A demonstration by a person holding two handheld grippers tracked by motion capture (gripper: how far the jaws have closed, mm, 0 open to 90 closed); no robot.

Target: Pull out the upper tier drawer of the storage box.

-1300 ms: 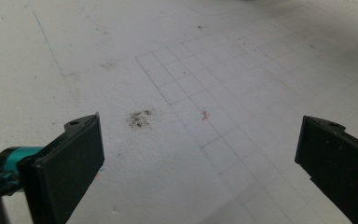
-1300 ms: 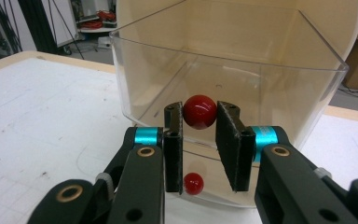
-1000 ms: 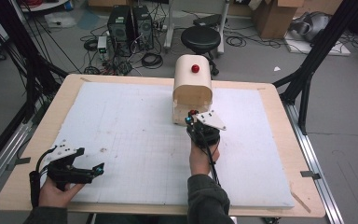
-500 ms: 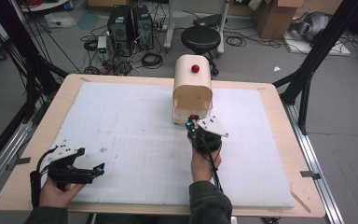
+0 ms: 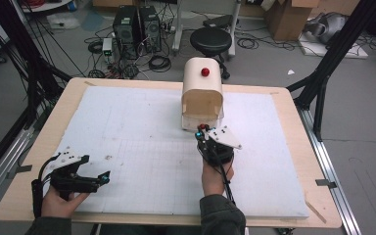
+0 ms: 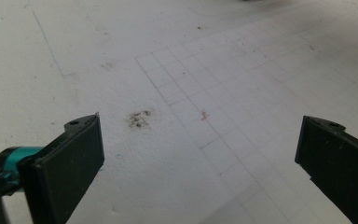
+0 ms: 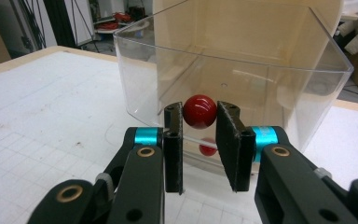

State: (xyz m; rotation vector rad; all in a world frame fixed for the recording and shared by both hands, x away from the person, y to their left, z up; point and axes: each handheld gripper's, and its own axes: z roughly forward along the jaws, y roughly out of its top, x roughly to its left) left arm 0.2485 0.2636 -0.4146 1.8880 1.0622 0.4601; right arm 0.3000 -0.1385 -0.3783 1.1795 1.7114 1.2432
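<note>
A pale wooden box (image 5: pixel 202 90) with a rounded top and a red knob on top (image 5: pixel 205 72) stands at the far middle of the white gridded mat (image 5: pixel 142 122). A clear plastic drawer (image 7: pixel 270 79) sticks out of its near side. My right gripper (image 7: pixel 199 122) is shut on the drawer's red ball knob (image 7: pixel 199 109), and in the high view this right gripper (image 5: pixel 203 129) sits just in front of the box. My left gripper (image 5: pixel 105 177) rests near the table's front left corner, its jaws wide open over bare mat (image 6: pixel 200 149).
The mat covers most of the wooden table (image 5: pixel 293 117). Smudges (image 6: pixel 139 119) mark the mat ahead of the left gripper. Beyond the far edge, on the floor, are a black stool (image 5: pixel 210 39), computer towers (image 5: pixel 136 24) and cables. Black frame posts (image 5: pixel 323 73) flank the table.
The right gripper has drawn back slightly toward the person with the knob in its jaws, and the clear drawer has come out a little. The left gripper has stayed put.
</note>
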